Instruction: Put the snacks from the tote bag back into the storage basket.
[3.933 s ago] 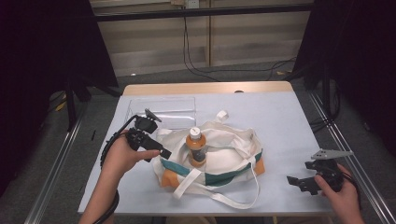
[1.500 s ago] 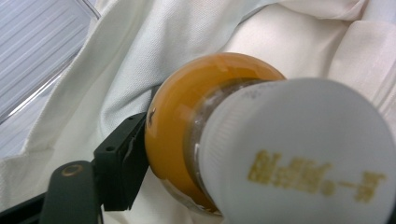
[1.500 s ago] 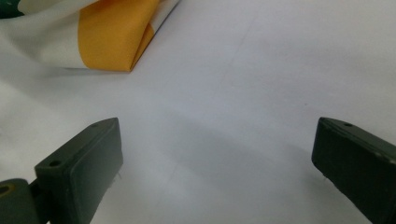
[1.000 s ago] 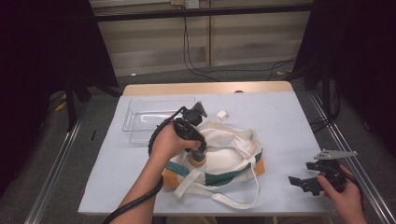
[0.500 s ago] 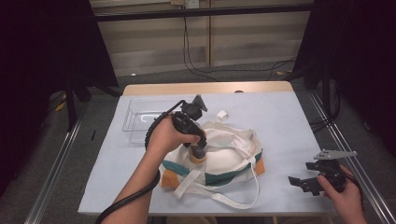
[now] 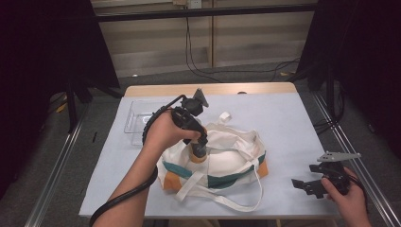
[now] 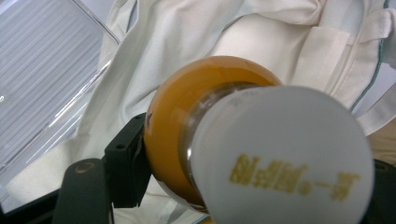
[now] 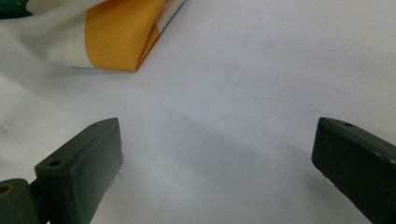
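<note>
My right tool [image 8: 215, 163] sits low over the desk [image 8: 261, 84], jaws spread wide, nothing between them but bare pale surface. One black jaw rises at the bottom left, its flat pad turned inward, a small screw hole on top; the other pokes in at the right edge. Up at the top left lies the bag [image 8: 56, 51], white cloth with an orange corner [image 8: 121, 32] folded over and resting on the desk, and a sliver of dark green at the very top left corner. The bag is well clear of my jaws, ahead and to the left. A soft shadow falls on the desk beside the left jaw.
</note>
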{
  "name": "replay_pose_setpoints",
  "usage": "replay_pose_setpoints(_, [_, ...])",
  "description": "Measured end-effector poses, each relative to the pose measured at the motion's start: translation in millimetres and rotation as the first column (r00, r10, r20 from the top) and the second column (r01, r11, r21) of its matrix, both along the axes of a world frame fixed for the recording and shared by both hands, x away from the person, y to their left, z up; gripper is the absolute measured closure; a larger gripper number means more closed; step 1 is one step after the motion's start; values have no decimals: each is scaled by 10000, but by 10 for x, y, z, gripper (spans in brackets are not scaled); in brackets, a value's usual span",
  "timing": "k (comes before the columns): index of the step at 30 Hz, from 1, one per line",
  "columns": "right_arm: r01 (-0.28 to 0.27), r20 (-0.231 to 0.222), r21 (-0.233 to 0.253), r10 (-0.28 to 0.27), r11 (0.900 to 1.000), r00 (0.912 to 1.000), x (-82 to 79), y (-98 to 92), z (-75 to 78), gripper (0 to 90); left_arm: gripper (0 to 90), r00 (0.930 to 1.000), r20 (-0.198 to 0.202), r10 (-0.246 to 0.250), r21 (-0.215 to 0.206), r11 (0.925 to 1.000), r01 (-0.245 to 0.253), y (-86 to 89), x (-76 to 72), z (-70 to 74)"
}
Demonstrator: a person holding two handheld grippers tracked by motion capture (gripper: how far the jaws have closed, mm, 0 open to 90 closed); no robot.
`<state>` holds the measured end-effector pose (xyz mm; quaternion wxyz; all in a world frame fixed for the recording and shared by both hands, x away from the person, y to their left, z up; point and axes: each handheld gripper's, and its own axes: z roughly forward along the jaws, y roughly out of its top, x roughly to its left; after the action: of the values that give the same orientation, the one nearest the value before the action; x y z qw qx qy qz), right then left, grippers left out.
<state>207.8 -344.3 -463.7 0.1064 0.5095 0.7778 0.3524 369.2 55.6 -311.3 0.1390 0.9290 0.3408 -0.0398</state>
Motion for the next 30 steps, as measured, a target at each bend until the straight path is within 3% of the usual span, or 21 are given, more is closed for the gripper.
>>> replay_pose_setpoints(4, [-37, -5, -42, 37, 10000, 10000, -3, -4, 3, 19, 301, 9999, 25, -115, 134, 9998, 114, 2, 8, 37])
replay_pose_setpoints(30, [-79, 20, -56, 79, 10000, 10000, -6, 4, 3, 20, 301, 9999, -96, 37, -18, 10000, -37, 38, 92, 277])
